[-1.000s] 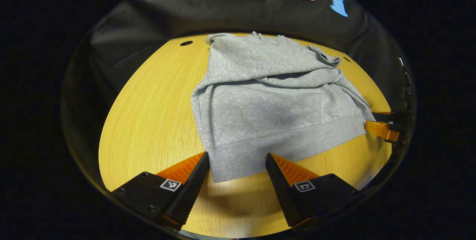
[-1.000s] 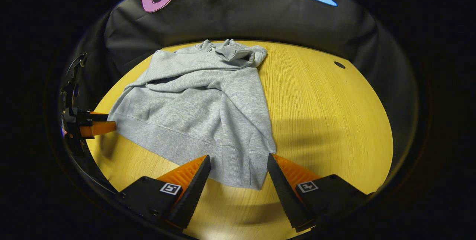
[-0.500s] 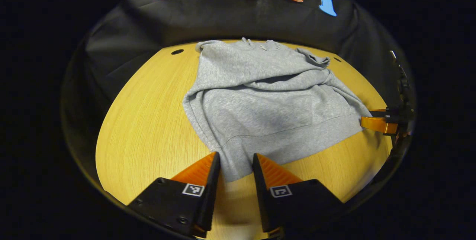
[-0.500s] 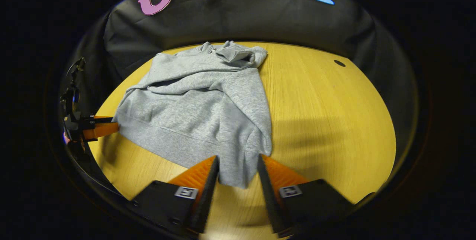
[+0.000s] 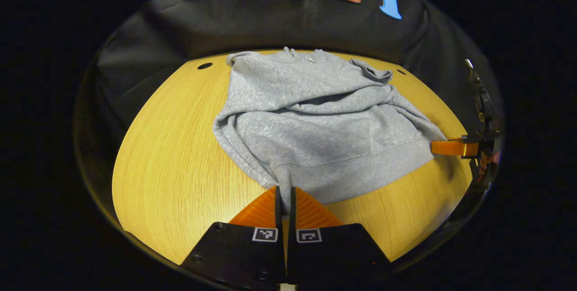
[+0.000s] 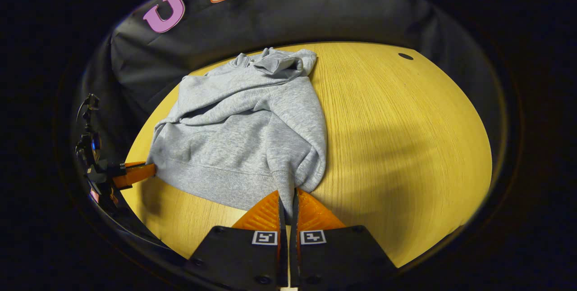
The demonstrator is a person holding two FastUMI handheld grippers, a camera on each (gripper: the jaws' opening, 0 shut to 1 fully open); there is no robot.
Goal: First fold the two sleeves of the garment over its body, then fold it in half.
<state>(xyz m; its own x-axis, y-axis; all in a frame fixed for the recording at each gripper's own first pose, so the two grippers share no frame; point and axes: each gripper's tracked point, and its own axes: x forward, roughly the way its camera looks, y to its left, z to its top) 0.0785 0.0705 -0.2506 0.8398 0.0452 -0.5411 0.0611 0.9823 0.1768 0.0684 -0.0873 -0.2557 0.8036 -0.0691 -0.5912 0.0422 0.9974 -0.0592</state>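
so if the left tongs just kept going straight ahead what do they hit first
The grey hoodie: the left tongs are already clamped on its hem corner, so straight ahead is more of its body, then probably the booth wall.

Left gripper view: low over the table's (image 5: 171, 156) near edge, facing the far wall, close on the sweatshirt's (image 5: 315, 120) near left hem corner. Right gripper view: low at the near right hem corner, facing likewise. Shared: sweatshirt (image 6: 243, 129), table (image 6: 396, 138).
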